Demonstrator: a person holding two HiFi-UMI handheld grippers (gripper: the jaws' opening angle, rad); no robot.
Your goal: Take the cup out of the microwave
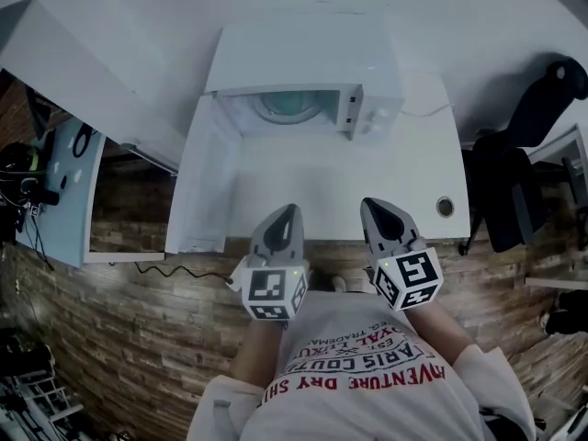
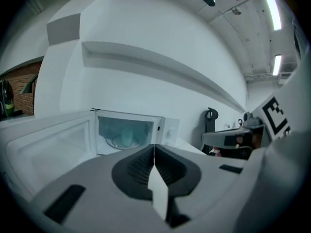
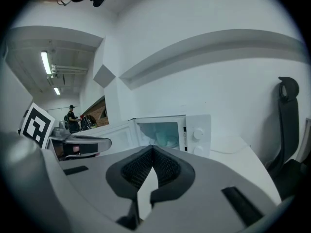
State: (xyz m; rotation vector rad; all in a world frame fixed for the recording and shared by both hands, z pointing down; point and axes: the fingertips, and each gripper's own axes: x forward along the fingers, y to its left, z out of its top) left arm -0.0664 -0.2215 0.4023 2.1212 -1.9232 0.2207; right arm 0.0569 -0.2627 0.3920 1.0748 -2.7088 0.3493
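A white microwave (image 1: 367,99) stands at the back of the white table (image 1: 386,182), its door (image 1: 197,177) swung open to the left. Inside, a pale teal cup (image 1: 290,106) stands on the glass turntable; it also shows in the left gripper view as the cup (image 2: 127,136) and in the right gripper view as the cup (image 3: 163,139). My left gripper (image 1: 288,209) and right gripper (image 1: 370,202) hover side by side over the table's near edge, well short of the microwave. Both point at it, shut and empty. The left gripper's (image 2: 154,146) tips meet, as do the right gripper's (image 3: 153,148).
A black chair (image 1: 524,163) stands right of the table. The table has a round cable hole (image 1: 445,207) near its front right corner. Another desk with cables (image 1: 55,191) is at the left. The microwave's knobs (image 3: 198,135) are right of its opening.
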